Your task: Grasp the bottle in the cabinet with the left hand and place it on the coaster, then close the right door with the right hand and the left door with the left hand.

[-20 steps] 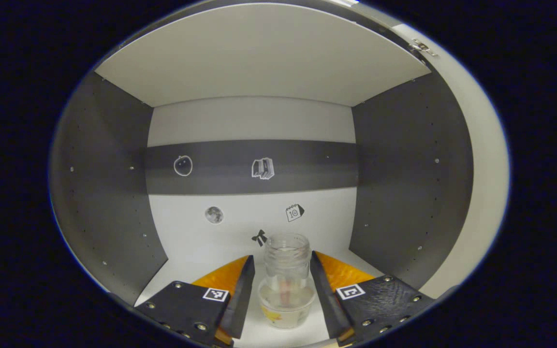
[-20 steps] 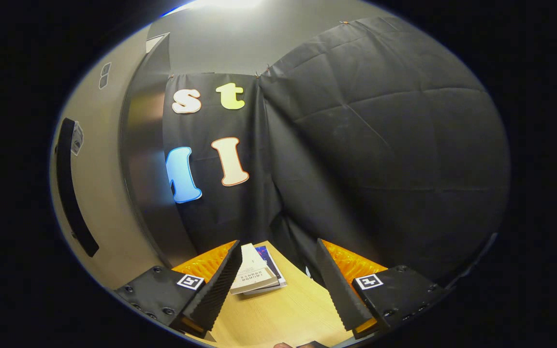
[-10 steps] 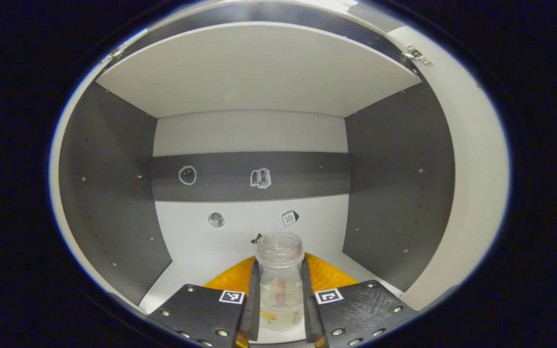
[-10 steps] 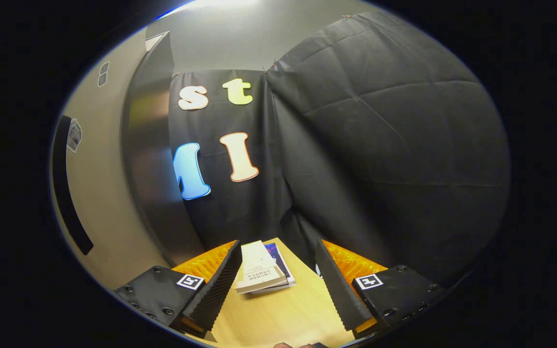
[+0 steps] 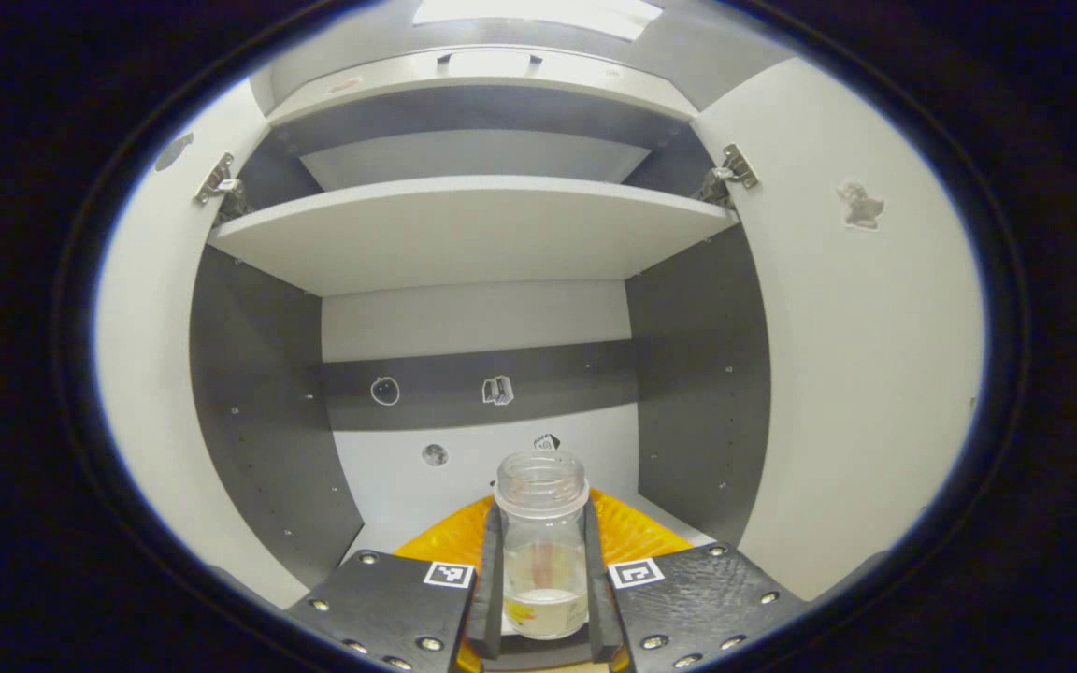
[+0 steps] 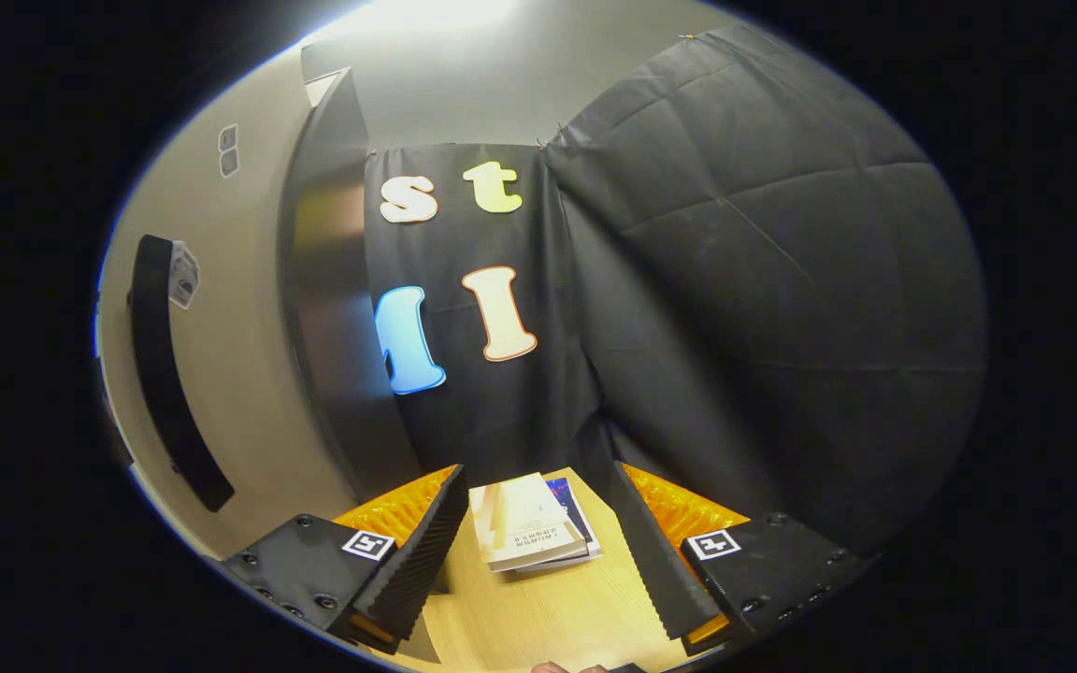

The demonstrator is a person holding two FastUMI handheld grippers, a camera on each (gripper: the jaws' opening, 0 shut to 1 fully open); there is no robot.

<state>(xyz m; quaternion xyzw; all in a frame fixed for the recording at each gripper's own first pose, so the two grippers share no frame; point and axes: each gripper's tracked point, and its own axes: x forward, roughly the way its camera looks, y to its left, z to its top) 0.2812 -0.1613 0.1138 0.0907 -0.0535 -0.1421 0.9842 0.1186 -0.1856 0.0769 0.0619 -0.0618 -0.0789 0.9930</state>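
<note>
While you hold both grippers up, notes run as follows.
Left gripper (image 5: 543, 598): your fingers are clamped on the bottle (image 5: 541, 551), one on each side of its body.
Bottle: clear, upright, no cap on the mouth, a little liquid at the bottom; it sits in front of the cabinet (image 5: 464, 327) opening.
Cabinet: both doors swung wide, left door (image 5: 141, 374) and right door (image 5: 866, 374); a pale shelf (image 5: 468, 229) crosses above the lower bay; small stickers on the back wall.
Right gripper (image 6: 538, 551): your fingers stand apart, holding nothing.
Table (image 6: 548, 617): light wood, below the right gripper; books (image 6: 531, 533) stacked near the far edge.
Room: black cloth (image 6: 735, 327) wall behind the table; a pale panel with a dark handle (image 6: 174, 374) to the left.
</note>
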